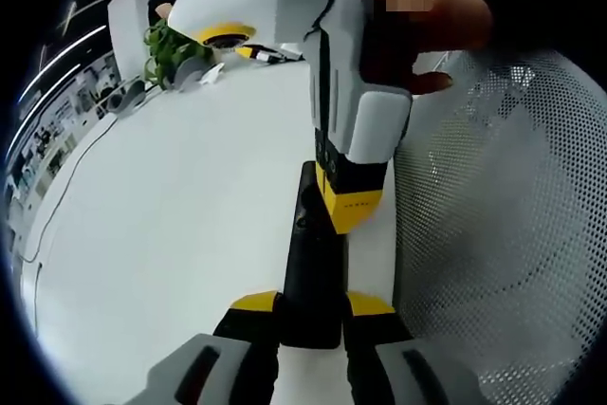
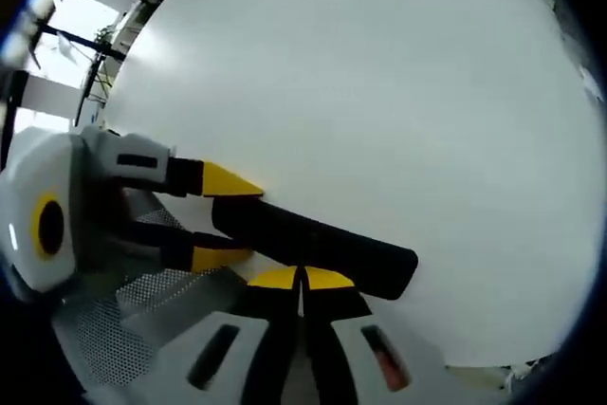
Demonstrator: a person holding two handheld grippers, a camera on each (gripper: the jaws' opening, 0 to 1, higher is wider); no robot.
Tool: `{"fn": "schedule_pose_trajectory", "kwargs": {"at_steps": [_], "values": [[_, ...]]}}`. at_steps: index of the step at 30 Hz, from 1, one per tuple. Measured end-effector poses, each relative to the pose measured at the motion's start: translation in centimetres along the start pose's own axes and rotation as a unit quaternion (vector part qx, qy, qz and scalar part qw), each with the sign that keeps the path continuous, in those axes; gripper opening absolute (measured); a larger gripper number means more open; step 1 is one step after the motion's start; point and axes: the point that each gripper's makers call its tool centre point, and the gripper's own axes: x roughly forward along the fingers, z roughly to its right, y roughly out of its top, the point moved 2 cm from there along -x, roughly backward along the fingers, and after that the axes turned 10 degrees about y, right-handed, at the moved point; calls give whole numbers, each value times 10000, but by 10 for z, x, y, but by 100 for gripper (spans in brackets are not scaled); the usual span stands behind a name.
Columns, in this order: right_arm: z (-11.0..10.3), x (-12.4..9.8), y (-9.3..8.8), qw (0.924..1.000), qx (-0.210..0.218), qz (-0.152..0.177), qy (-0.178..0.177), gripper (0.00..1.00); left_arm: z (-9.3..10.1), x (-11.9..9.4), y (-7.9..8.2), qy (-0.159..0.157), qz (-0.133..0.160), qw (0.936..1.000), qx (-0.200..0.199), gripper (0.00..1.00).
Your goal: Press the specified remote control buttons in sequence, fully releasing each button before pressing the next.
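A black remote control [image 1: 308, 253] lies lengthwise over the white table [image 1: 171, 225]. My left gripper [image 1: 311, 305] is shut on its near end, a yellow tip on each side. From above, the right gripper [image 1: 351, 204] reaches down with its yellow tips together on the remote's top face; a hand [image 1: 446, 16] holds it. In the right gripper view the remote [image 2: 322, 242] runs across just beyond my right gripper [image 2: 301, 279], whose tips are shut and touching it. The left gripper [image 2: 223, 218] clamps the remote's left end.
A white mesh chair back [image 1: 493, 234] stands right beside the remote, and its mesh [image 2: 114, 329] also shows under the left gripper. At the table's far edge are a green plant [image 1: 166, 49] and small items. A thin cable [image 1: 66, 177] runs along the left.
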Motion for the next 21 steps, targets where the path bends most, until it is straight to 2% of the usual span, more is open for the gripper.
{"fn": "schedule_pose_trajectory", "kwargs": {"at_steps": [8, 13, 15, 19, 21], "values": [[1, -3, 1, 9995, 272, 42, 161, 0, 0, 0, 0, 22, 27, 10000, -18, 26], [-8, -7, 13, 9980, 248, 434, 399, 0, 1, 0, 0, 15, 1, 10000, 7, 26], [-7, -8, 18, 9973, 161, 615, 368, 0, 1, 0, 0, 16, -3, 10000, 14, 26], [-10, -2, 15, 9969, 251, 488, 560, 0, 1, 0, 0, 29, 19, 10000, -5, 26], [-12, 0, 14, 9972, 238, 458, 536, 0, 1, 0, 0, 31, 18, 10000, -5, 26]]}}
